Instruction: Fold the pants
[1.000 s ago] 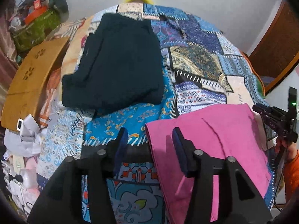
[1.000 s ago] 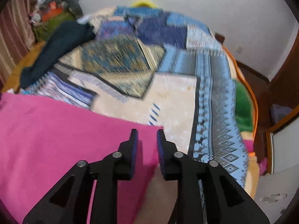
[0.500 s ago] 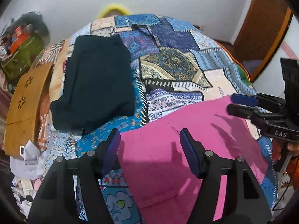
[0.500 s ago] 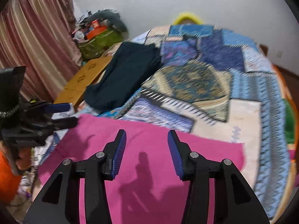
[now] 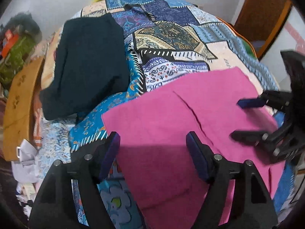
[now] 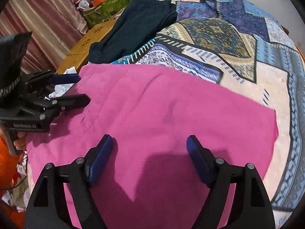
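Observation:
The pink pants [image 5: 171, 118] lie folded flat on the patchwork bedspread [image 5: 171, 32], near its front edge; they also show in the right wrist view [image 6: 162, 114]. My left gripper [image 5: 152, 152] is open and empty, hovering above the pants' left part. My right gripper [image 6: 149, 156] is open and empty above the pants' near middle. Each gripper shows in the other's view: the right one [image 5: 246, 118] over the pants' right side, the left one [image 6: 82, 88] at their left edge.
A dark folded garment [image 5: 85, 63] lies on the bedspread at the back left, also in the right wrist view [image 6: 133, 24]. A wooden board [image 5: 21, 99] and clutter sit left of the bed. A wooden door [image 5: 261, 13] stands at the right.
Both grippers opened wider and let go of the pink pants. Both pulled back over the pants, which now lie flat; the right one swung left to face the bed's left side.

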Available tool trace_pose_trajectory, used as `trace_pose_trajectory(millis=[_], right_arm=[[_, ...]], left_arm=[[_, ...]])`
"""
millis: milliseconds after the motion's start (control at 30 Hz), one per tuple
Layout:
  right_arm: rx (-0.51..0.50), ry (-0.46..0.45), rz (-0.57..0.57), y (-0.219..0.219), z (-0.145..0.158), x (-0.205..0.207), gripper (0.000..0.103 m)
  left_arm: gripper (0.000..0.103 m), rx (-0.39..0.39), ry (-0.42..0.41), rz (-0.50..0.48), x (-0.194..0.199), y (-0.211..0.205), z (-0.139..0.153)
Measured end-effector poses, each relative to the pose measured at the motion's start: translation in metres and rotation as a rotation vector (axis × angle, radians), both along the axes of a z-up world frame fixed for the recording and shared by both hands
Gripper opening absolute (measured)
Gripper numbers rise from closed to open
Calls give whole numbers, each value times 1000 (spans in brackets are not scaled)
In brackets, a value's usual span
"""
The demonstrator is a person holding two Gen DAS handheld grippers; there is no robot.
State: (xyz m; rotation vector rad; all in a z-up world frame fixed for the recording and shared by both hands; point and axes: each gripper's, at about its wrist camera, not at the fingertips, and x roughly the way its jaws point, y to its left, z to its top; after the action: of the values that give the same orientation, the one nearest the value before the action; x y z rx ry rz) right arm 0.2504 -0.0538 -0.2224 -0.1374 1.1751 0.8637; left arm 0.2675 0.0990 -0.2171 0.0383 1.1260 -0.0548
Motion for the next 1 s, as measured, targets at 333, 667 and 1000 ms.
trace_pose_trajectory(millis=[333, 667, 1000], right_arm=[[34, -17, -88, -36, 8, -27, 78], [9, -27, -199, -86, 2, -55, 78], [-39, -22, -253, -120, -2, -79, 79]], left_arm=[[77, 61, -50, 12, -44, -6, 13], [82, 39, -83, 75, -83, 4, 21], [83, 35, -96, 131, -116, 11, 28]])
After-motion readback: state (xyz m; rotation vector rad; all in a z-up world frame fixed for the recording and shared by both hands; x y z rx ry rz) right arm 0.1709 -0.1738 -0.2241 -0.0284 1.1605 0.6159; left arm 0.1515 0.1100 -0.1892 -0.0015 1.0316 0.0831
